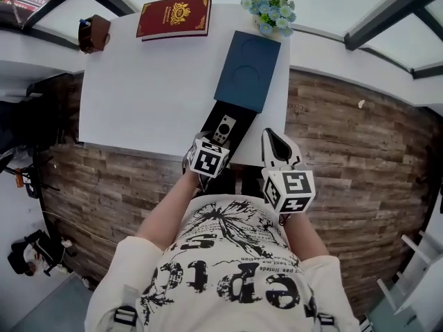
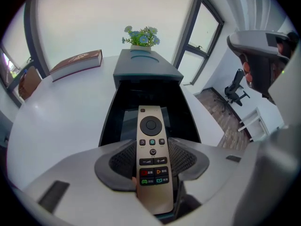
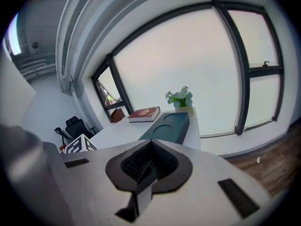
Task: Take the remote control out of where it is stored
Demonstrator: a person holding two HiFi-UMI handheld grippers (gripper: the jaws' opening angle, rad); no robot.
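Note:
A gold remote control [image 1: 225, 126] lies in the black drawer [image 1: 240, 113] that stands pulled out of a dark blue box [image 1: 249, 68] toward the white table's near edge. My left gripper [image 1: 214, 142] is at the remote's near end. In the left gripper view the remote control [image 2: 152, 145] runs lengthwise between the dark pads [image 2: 117, 161], which sit against both its long sides, so the left gripper [image 2: 153, 166] is shut on it. My right gripper [image 1: 275, 142] hangs just off the table's front edge beside the drawer, shut and empty [image 3: 146, 166].
On the white table [image 1: 138, 95] a red book [image 1: 173, 17], a brown pen holder [image 1: 93, 33] and a pot of blue flowers [image 1: 270, 9] stand along the far edge. Wooden floor [image 1: 346, 137] lies right of the table. An office chair [image 2: 235, 93] stands farther right.

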